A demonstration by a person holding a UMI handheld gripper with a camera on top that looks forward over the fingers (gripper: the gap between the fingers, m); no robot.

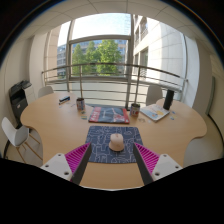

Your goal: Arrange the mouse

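So the mouse (117,143) is a small, rounded thing, pale whitish-grey with a slightly pinkish tint on top, and it sits pretty much in the middle of a dark, bluish-black mouse pad (113,142) on a big light wooden table (60,125). It looks like it's lying flat, long axis pointing away from the camera, though it's too small to make out buttons or a wheel. The gripper (113,157) hangs just short of it with the jaws spread wide apart, nothing held: the mouse and the near part of the pad sit in the gap between the two fingers (82,160), a bit ahead of the tips, with clear space on both sides. The magenta pads (75,156) on the inner faces are both showing. Beyond the pad there's a colourful red-and-blue book or magazine (108,115) lying flat, a dark cup (80,103) to one side of it and another brownish cup (134,110) on the other. Further over are some white papers or a notebook (154,113) and a tall dark object (168,99) standing upright near the table's edge; can't tell what that one is. A white chair (14,134) is pulled up at the side, and behind the table is a railing (110,76) with big windows and green trees (98,55) outside.
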